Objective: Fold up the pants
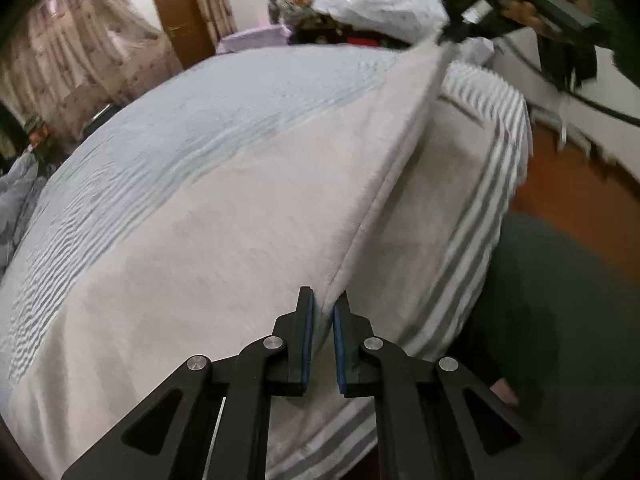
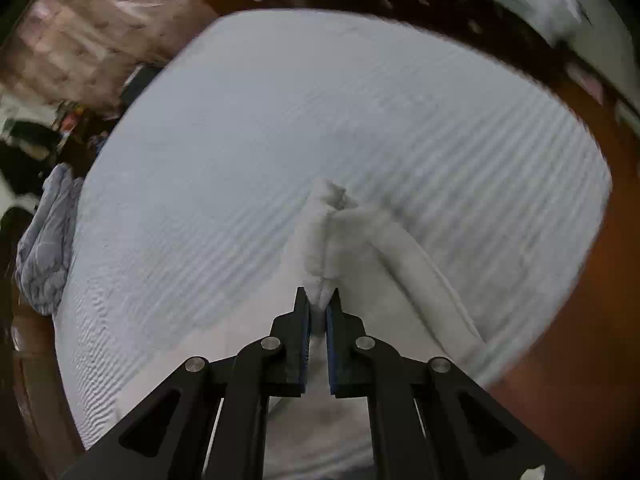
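The pants [image 1: 224, 240] are pale grey-white fleece, held up over a bed with a striped blue-grey sheet [image 1: 168, 128]. My left gripper [image 1: 323, 312] is shut on one end of the pants' edge. That edge runs taut up to my right gripper [image 1: 450, 40], seen at the top right, blurred, in a person's hand. In the right wrist view my right gripper [image 2: 318, 306] is shut on a bunched fold of the pants [image 2: 332, 240], above the striped sheet [image 2: 280, 120]. A thick hem [image 2: 424, 272] curves off to the right.
A heap of clothes and a white pillow [image 1: 360, 4] lies at the bed's far end. A crumpled blue-grey cloth [image 2: 44, 240] hangs at the bed's left side. Reddish-brown floor [image 2: 580, 320] is on the right. A wooden door [image 1: 184, 12] and floral curtains stand behind.
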A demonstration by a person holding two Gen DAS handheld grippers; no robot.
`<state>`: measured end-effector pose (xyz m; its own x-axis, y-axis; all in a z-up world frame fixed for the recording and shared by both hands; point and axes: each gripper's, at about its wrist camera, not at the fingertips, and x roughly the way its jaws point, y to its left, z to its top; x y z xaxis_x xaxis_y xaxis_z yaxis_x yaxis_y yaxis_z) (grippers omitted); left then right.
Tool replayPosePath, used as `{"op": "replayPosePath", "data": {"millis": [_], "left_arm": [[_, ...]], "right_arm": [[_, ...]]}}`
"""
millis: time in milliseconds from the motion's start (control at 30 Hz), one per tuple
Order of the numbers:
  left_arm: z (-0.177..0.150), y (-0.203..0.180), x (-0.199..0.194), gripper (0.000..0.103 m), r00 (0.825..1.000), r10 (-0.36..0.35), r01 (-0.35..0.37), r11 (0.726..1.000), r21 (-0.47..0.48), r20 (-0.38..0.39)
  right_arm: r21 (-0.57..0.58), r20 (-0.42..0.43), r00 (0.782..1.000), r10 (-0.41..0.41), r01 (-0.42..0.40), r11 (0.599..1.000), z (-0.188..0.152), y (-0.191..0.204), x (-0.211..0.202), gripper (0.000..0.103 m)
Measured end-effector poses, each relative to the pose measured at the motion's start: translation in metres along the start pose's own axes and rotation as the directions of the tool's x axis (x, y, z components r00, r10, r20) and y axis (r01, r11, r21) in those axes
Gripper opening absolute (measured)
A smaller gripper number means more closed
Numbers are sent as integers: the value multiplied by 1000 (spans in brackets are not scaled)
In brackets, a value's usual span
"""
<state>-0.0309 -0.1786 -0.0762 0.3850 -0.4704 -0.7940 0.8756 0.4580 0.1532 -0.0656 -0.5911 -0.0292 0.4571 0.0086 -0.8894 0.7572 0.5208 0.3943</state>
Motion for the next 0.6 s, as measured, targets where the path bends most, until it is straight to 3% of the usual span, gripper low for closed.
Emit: {"op": "replayPosePath", "data": {"millis": [167,233,433,600], "left_arm": [[-8,-15,14,10,998,47,-44,997,70,-44],[-5,-16,4,10,998,50,-48,996,79,-32],[-5,-15,-11,10,999,38,-38,996,81,-10],[-22,-25,5,5,997,5,5,991,135,-80]], "right_arm": [[85,-65,998,-20,25,996,-27,-52,50,6],[111,-35,999,37,-33,993,-31,-56,45,6],[93,49,994,99,-103,990,-45,-56,12,6],[150,-19,999,51,-48,988,-60,-86,38,6]]}}
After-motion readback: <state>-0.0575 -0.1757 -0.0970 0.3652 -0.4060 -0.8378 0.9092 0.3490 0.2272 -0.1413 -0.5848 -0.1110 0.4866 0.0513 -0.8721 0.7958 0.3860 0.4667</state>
